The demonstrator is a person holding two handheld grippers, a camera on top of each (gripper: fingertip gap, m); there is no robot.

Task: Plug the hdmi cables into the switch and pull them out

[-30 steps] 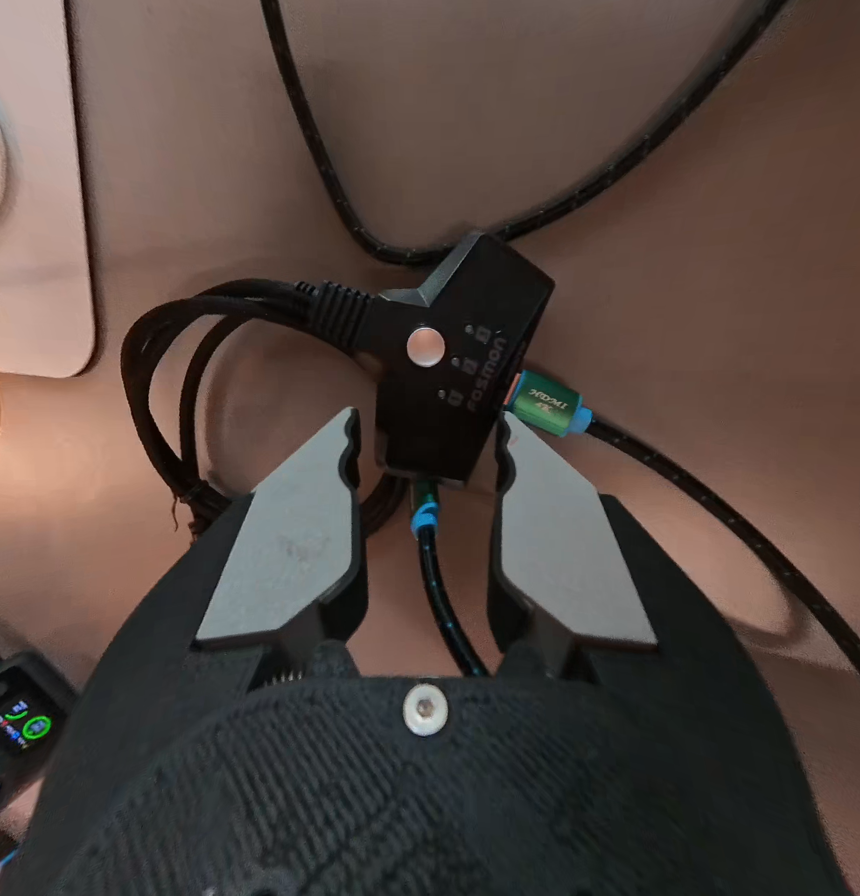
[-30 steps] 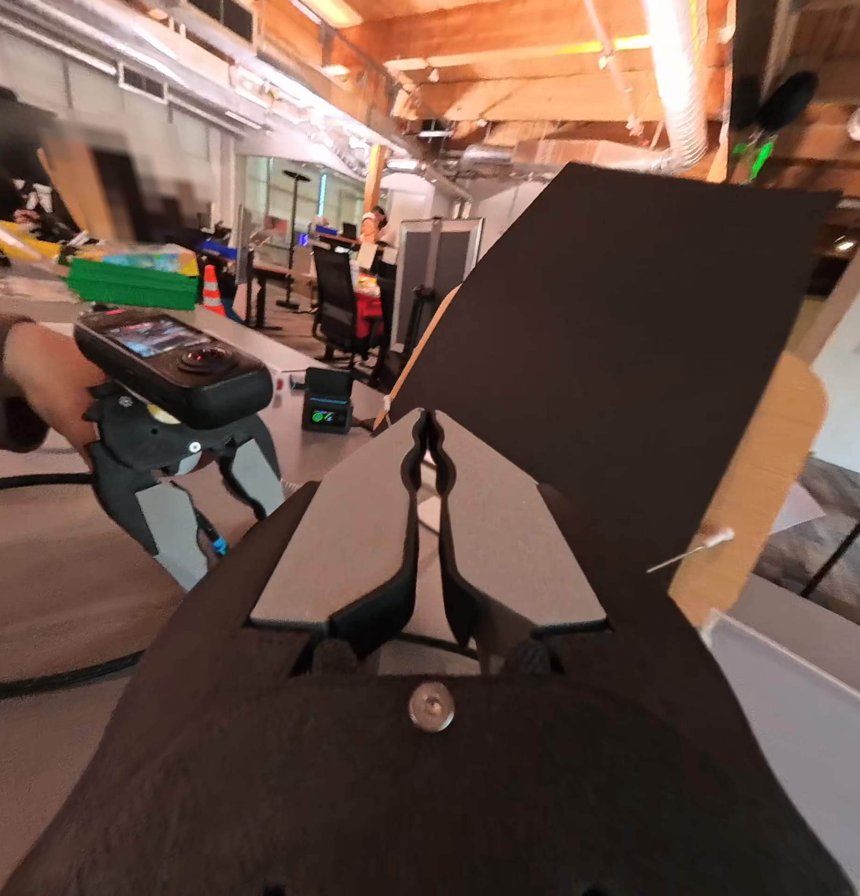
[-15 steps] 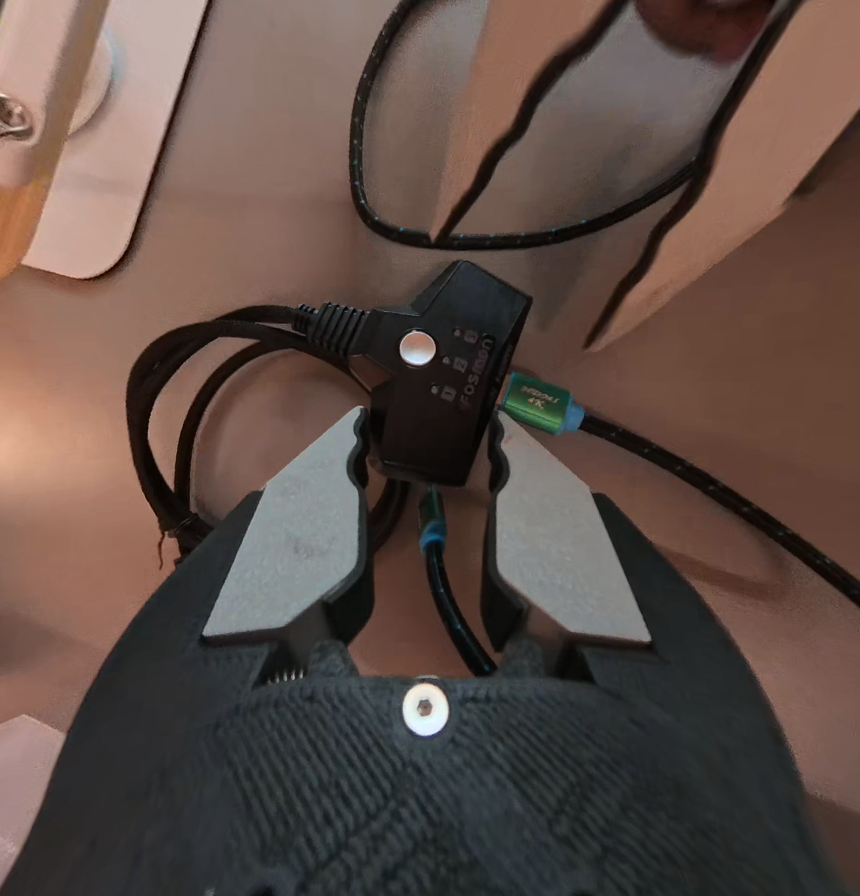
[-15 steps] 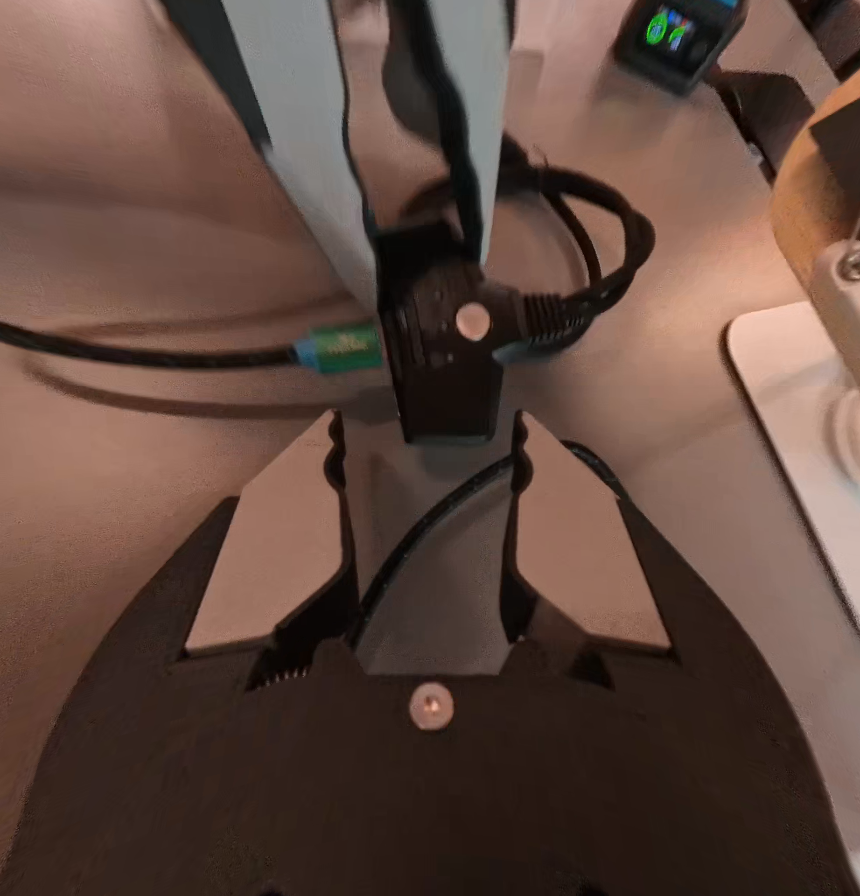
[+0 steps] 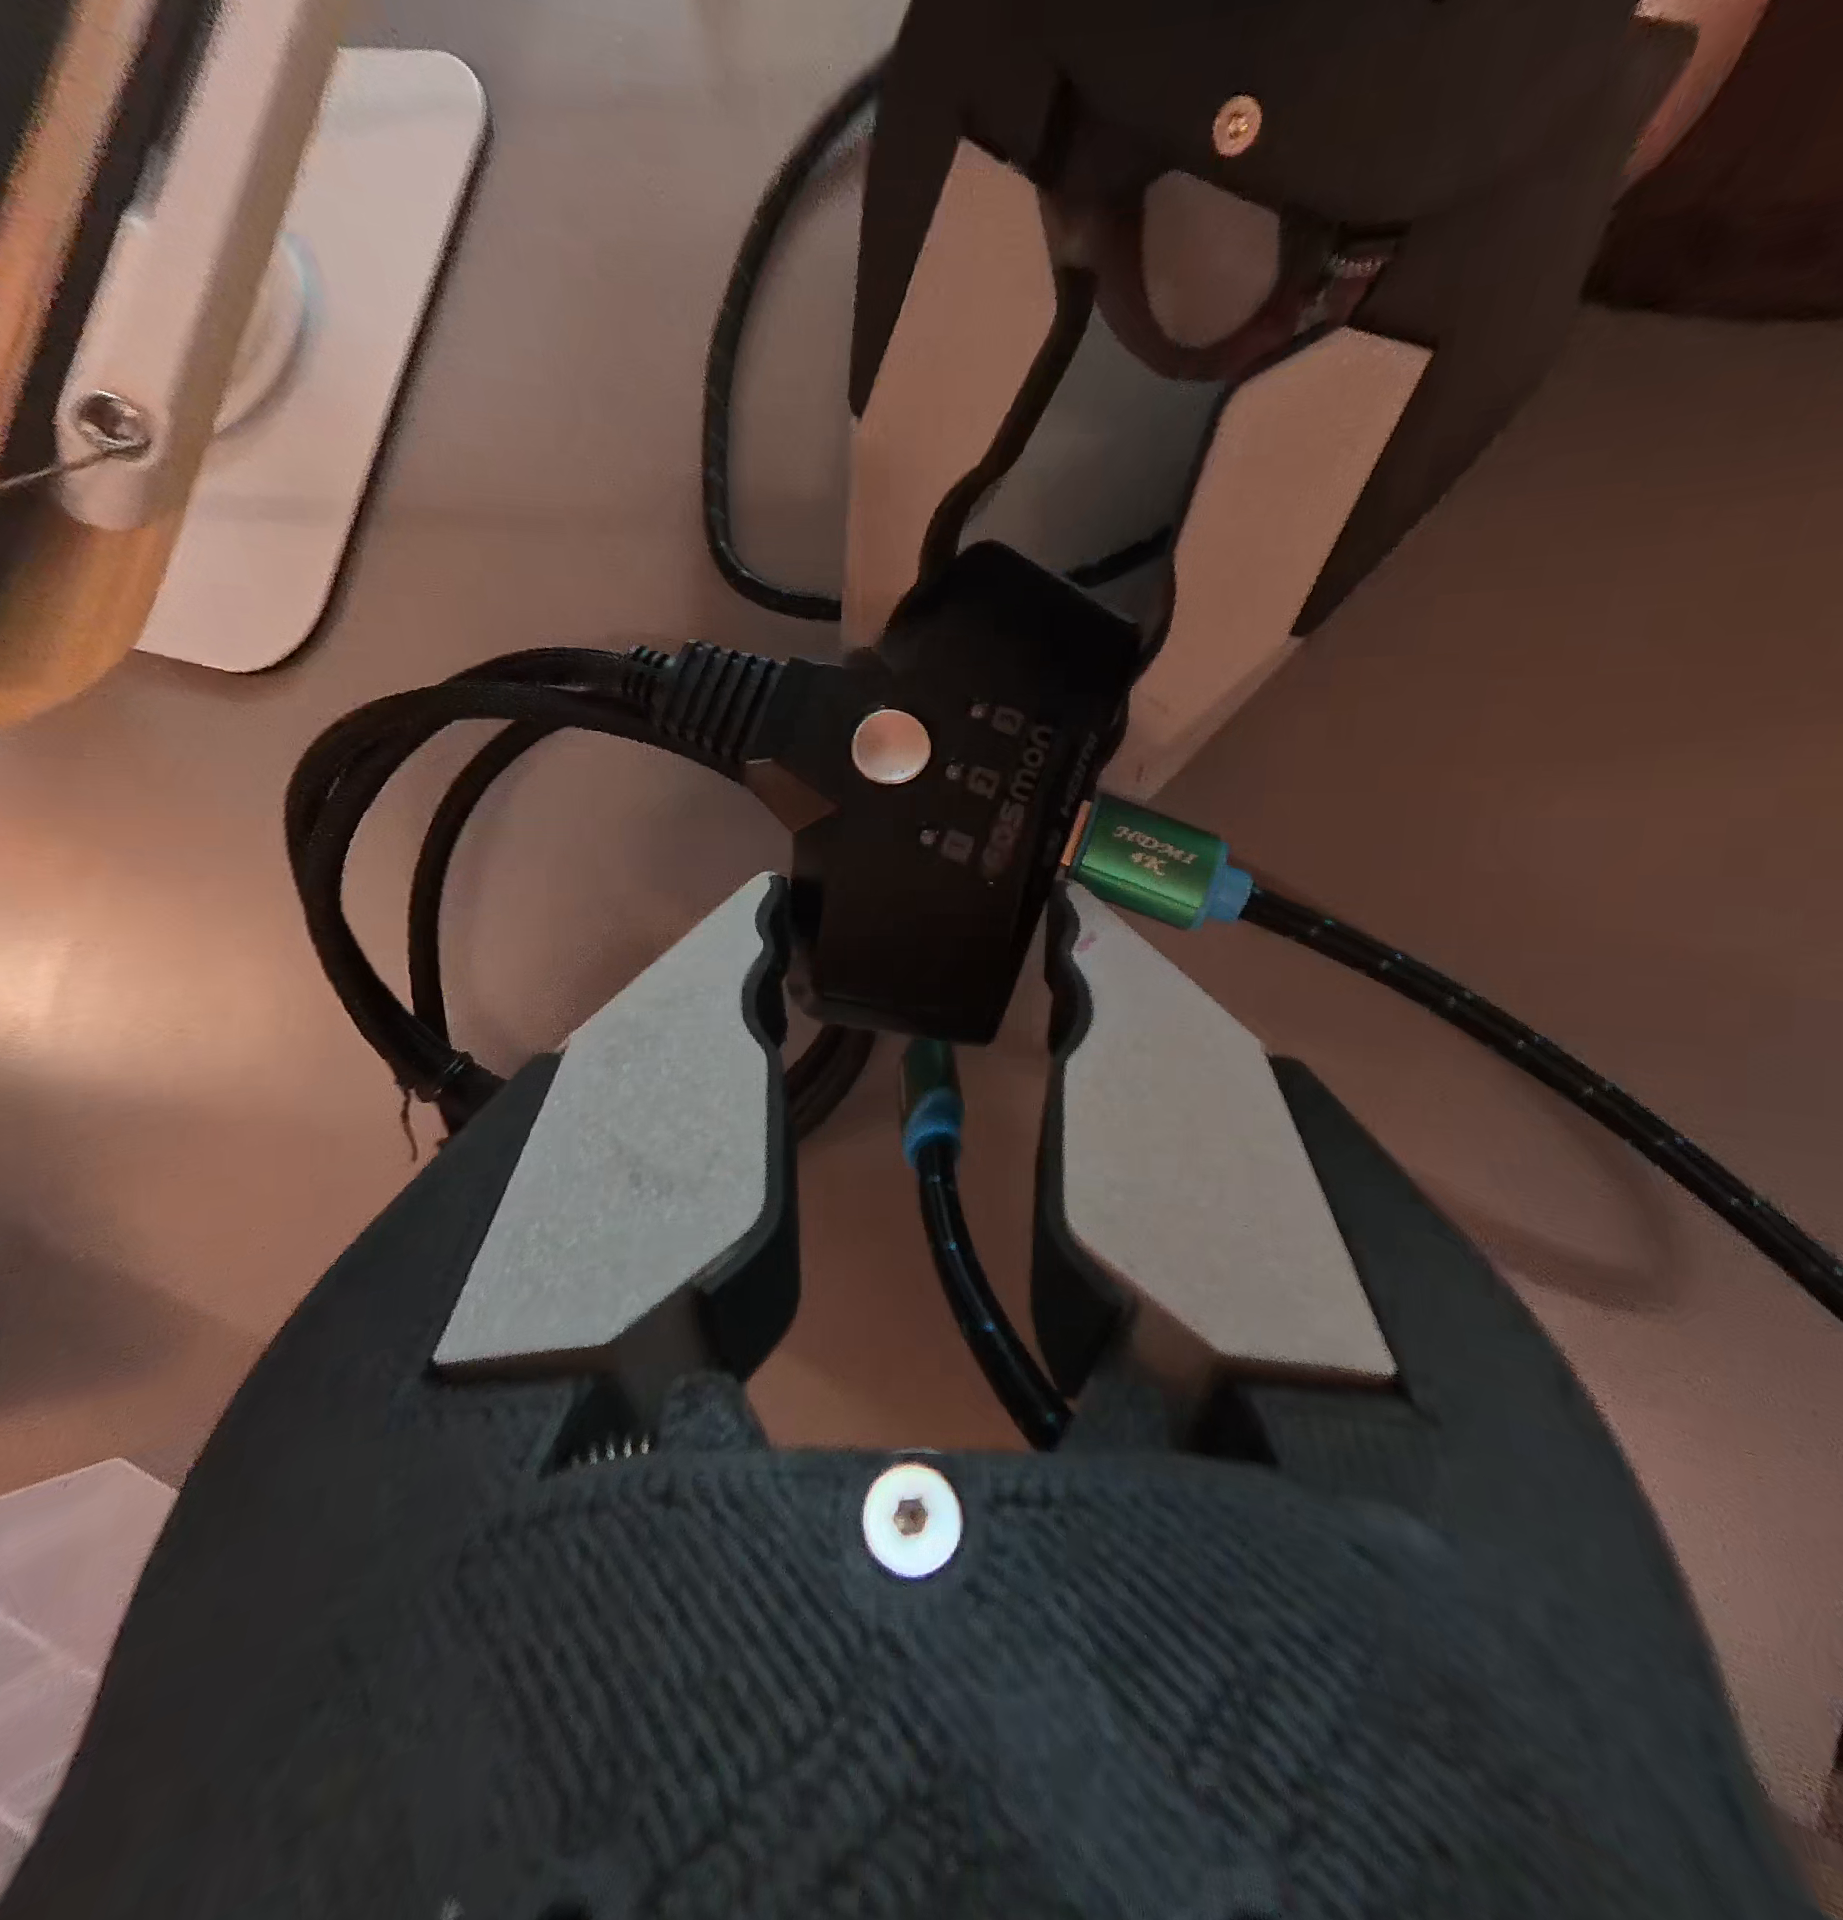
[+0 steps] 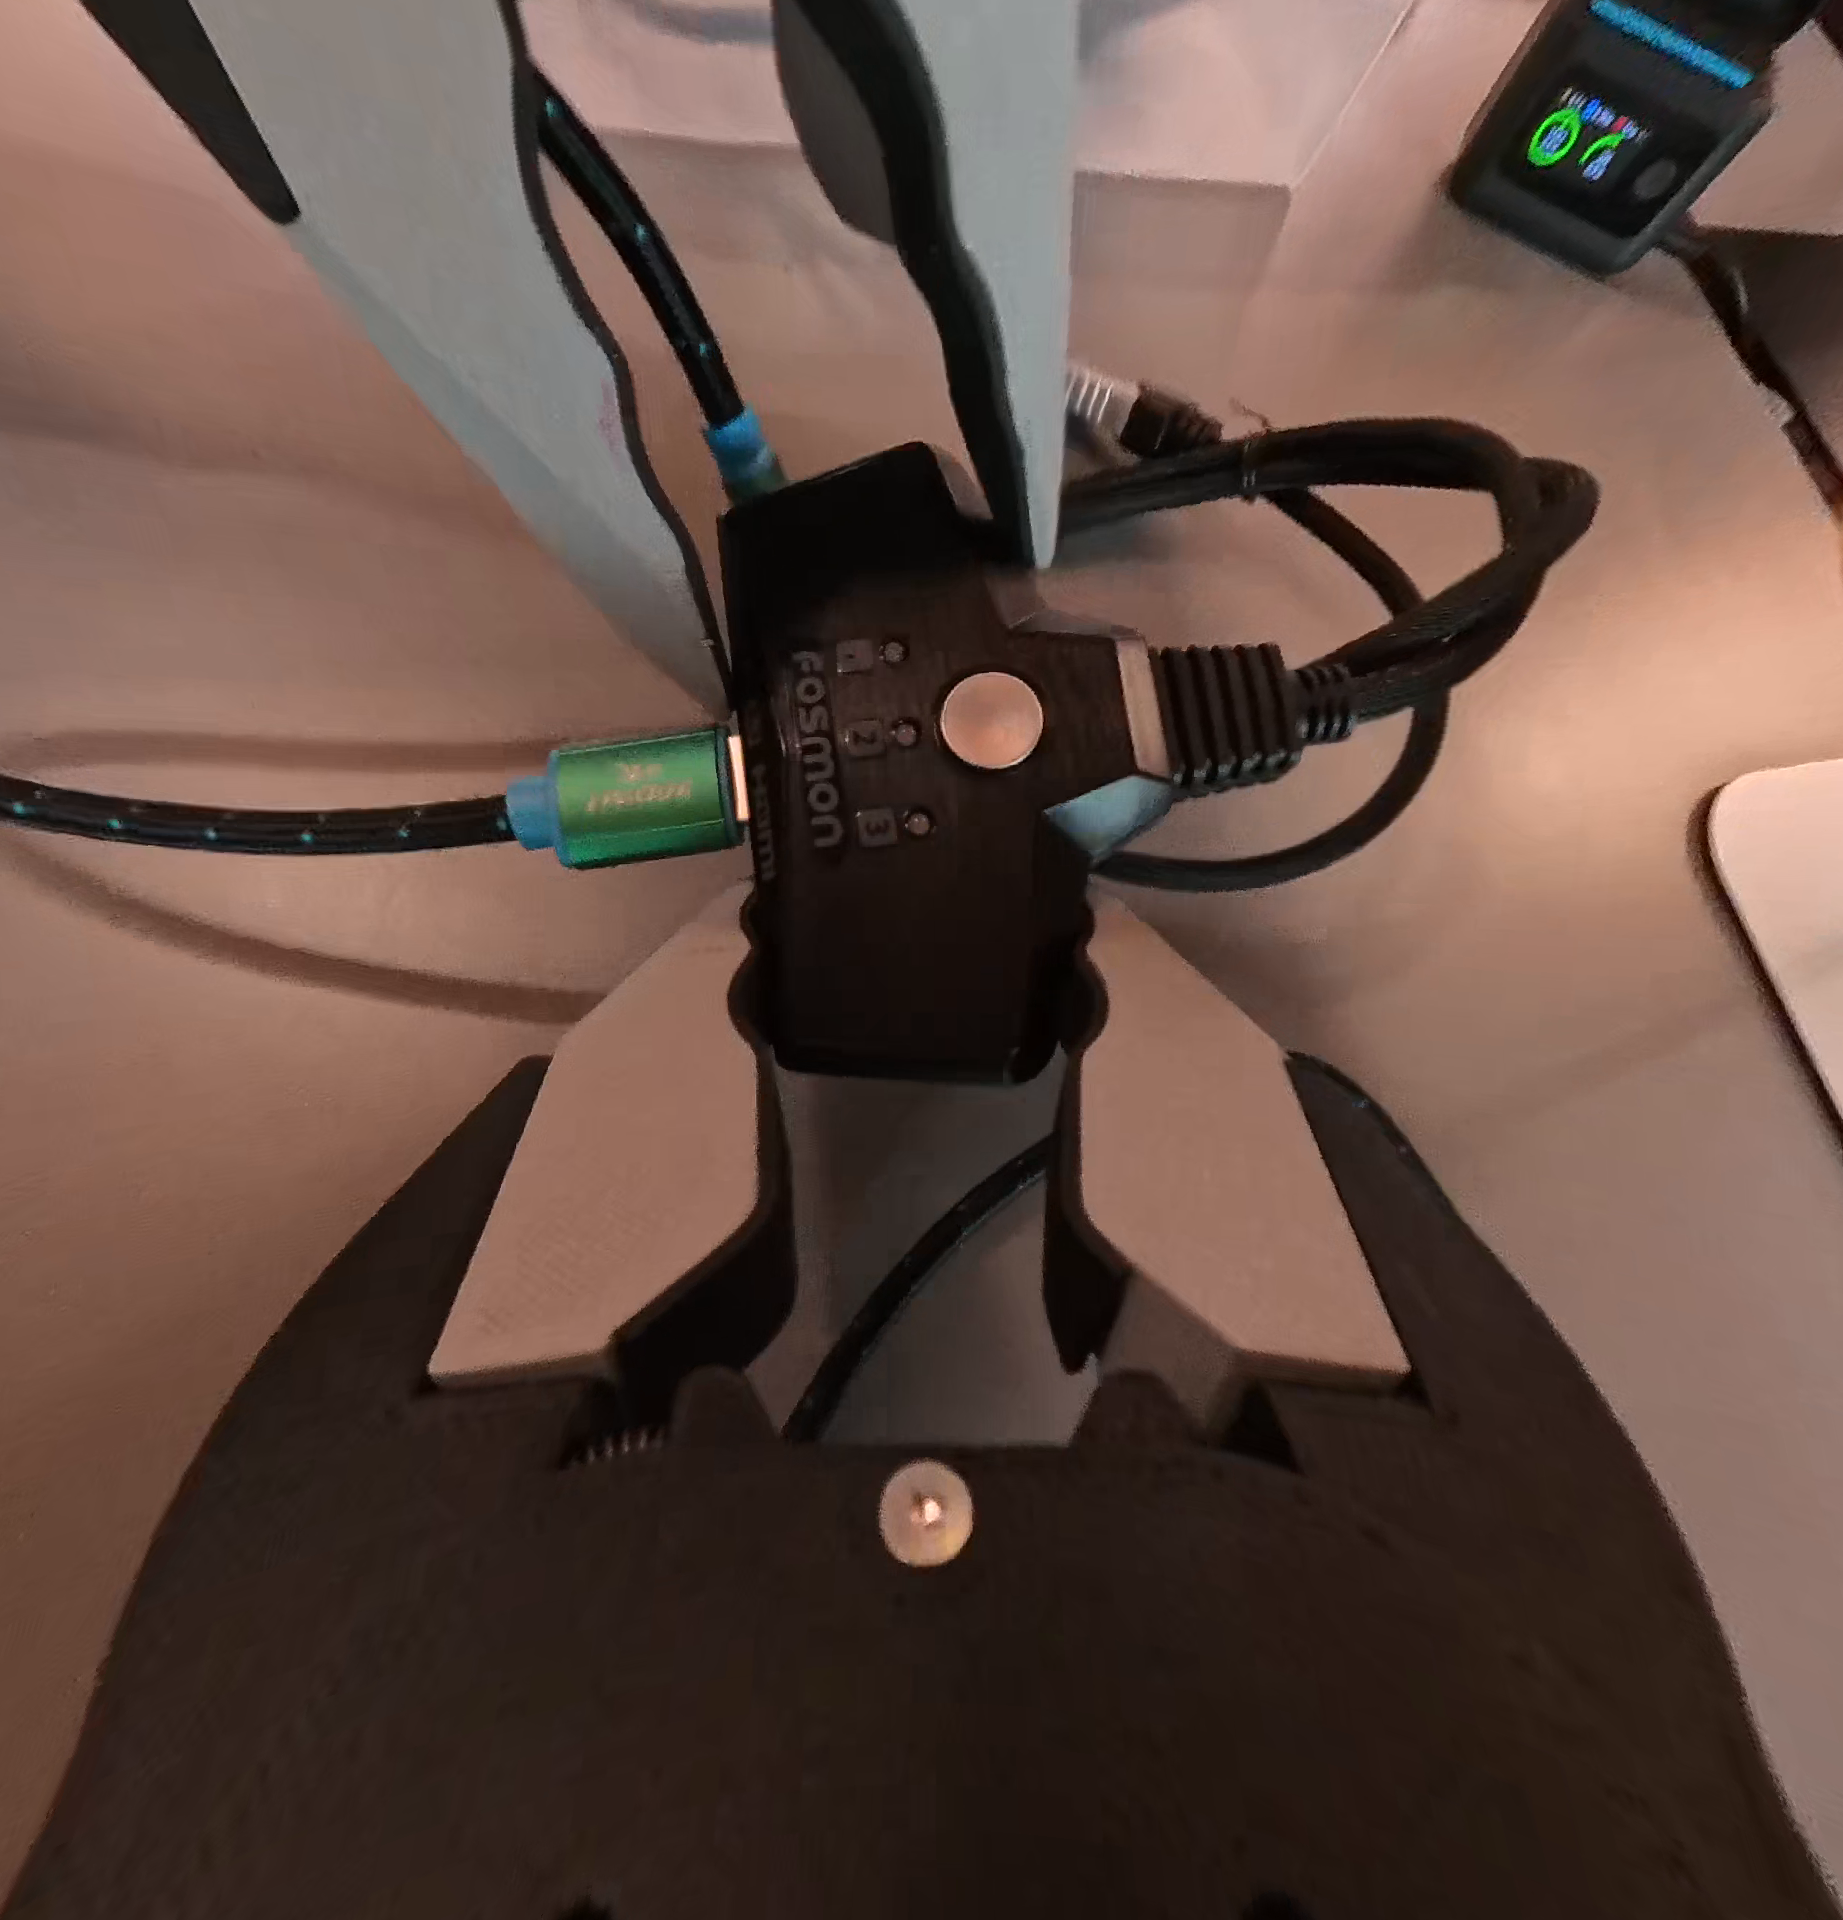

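The black HDMI switch (image 5: 948, 821) (image 6: 896, 831) lies on the tan table (image 5: 1571, 831). A green HDMI plug (image 5: 1145, 857) (image 6: 636, 800) sits in its side port. A second green plug with a blue collar (image 5: 927, 1101) (image 6: 740, 447) enters the end facing my left gripper; its cable runs between that gripper's fingers. My left gripper (image 5: 917, 925) (image 6: 855, 520) is shut on that end of the switch. My right gripper (image 6: 917, 935) (image 5: 1010, 686) clasps the opposite end, fingertips touching both sides. A third black cable (image 6: 927, 1247) lies on the table under the right gripper.
The switch's own thick black cable (image 5: 377, 883) (image 6: 1416, 582) loops beside it, tied in a bundle. A white stand base (image 5: 304, 364) (image 6: 1810, 987) lies close by. A small black device with a lit screen (image 6: 1603, 145) stands behind. A translucent box (image 5: 23, 1662) is at the near left. My right fingertips sit around 4 centimetres from my left ones.
My right gripper swung down from facing the room, opened, and came onto the far end of the switch, narrowing on it. My left gripper closed slightly on the near end.
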